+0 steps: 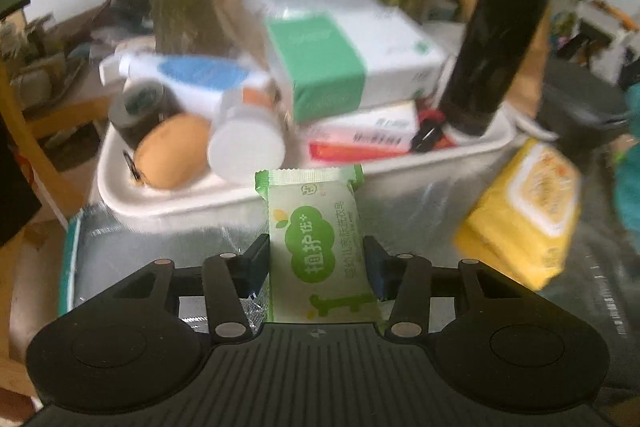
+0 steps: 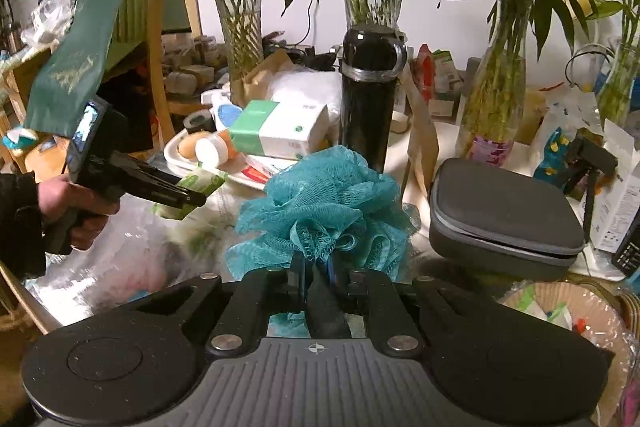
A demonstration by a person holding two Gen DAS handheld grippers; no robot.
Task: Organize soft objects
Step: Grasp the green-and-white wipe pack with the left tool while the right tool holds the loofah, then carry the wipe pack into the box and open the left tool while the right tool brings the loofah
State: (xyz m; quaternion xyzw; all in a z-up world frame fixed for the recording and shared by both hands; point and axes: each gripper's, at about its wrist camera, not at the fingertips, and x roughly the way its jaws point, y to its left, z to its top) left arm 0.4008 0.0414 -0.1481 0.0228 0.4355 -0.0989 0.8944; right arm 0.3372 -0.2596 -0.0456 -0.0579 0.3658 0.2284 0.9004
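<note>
My left gripper [image 1: 316, 259] is shut on a green and white soap packet [image 1: 320, 243] and holds it upright in front of the white tray [image 1: 240, 201]. In the right wrist view the left gripper [image 2: 192, 193] and its packet [image 2: 198, 183] hang at the left, near the tray [image 2: 176, 155]. My right gripper [image 2: 316, 267] is shut on a teal mesh bath pouf [image 2: 324, 203], held above the table. A yellow wipes pack [image 1: 524, 219] lies right of the tray.
The tray holds a green and white box [image 1: 344, 63], a black flask [image 2: 370, 87], a white bottle [image 1: 244, 143], an egg-like ball [image 1: 172, 153] and tape. A grey zip case [image 2: 504, 215] lies at right. Glass vases with bamboo [image 2: 494, 87] stand behind.
</note>
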